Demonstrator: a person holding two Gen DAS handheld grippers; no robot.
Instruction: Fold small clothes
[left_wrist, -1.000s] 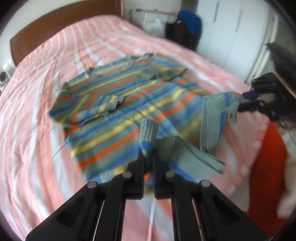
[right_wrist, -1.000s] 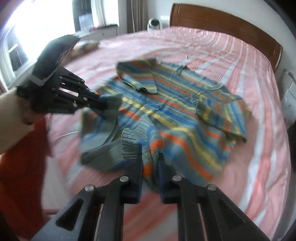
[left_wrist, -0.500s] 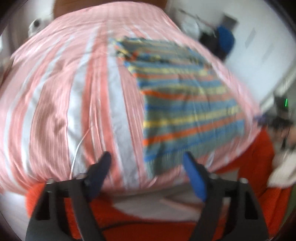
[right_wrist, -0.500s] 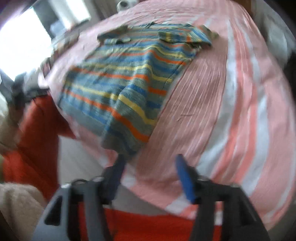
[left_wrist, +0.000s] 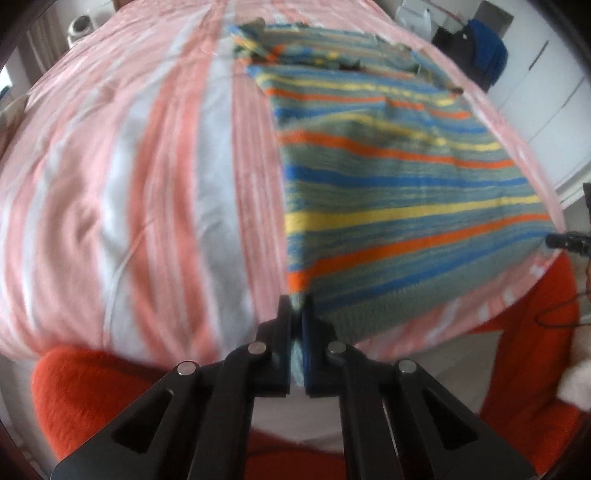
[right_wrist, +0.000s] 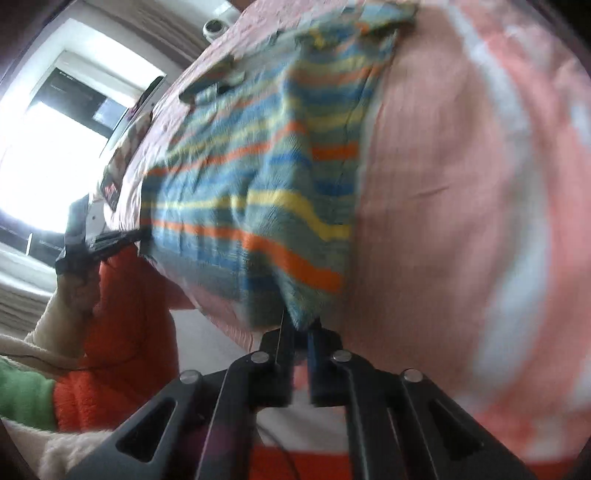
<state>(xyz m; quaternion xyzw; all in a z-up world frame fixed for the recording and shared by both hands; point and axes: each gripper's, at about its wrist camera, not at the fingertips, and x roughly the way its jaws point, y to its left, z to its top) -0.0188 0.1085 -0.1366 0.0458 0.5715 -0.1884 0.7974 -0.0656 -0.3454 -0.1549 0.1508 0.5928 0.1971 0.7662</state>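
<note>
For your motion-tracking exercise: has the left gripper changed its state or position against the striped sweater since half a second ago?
Yes. The left gripper, open and short of the striped sweater before, has closed on its near corner at the bed's edge.

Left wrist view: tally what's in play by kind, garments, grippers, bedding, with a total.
Garments: 1, the striped sweater, flat on the bed.
Grippers: 2, left gripper and right gripper, jaws of each shut on a near hem corner.
Bedding: 1, the pink striped bedspread.
Total: 4

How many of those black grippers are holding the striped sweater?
2. The left gripper pinches the sweater at its near left corner; the right gripper pinches the near right corner.
</note>
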